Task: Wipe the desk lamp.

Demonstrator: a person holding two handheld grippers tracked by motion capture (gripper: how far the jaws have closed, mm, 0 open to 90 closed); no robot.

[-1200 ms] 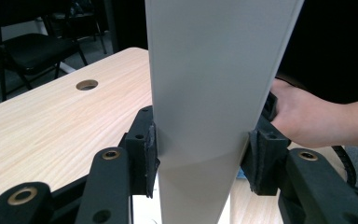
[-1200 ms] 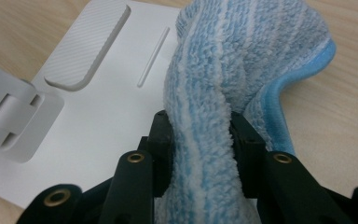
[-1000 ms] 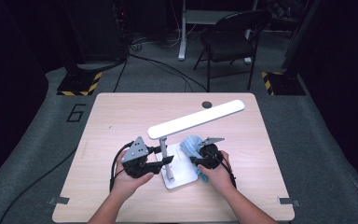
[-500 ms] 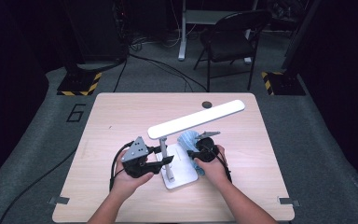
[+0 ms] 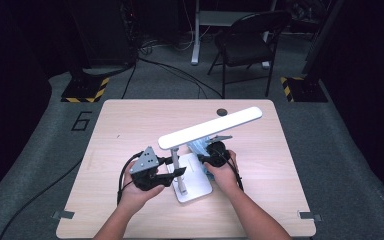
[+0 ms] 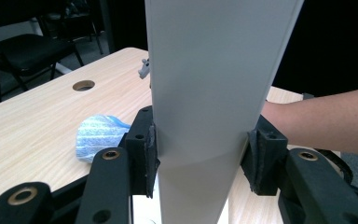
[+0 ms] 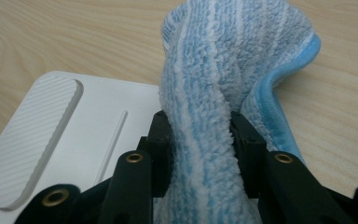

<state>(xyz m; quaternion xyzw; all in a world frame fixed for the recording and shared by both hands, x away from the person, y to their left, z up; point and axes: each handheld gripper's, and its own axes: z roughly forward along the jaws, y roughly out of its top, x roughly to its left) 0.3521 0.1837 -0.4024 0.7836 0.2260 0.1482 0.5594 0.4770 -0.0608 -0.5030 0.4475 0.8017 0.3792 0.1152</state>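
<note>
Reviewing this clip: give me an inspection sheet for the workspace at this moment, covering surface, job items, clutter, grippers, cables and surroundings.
Surface: light wooden table with a round grommet hole near the far edge.
Job's things: white desk lamp standing on its flat base; blue striped cloth bunched over the base's edge.
Clutter: nothing seen.
Grippers: left gripper shut on the lamp's upright, pads pressing both sides; right gripper shut on the cloth.
Cables: a black cable loops from the left gripper; more cables lie on the floor beyond the table.
Surroundings: dark folding chair, hazard-striped stand bases, a "6" marked on the grey floor.
</note>
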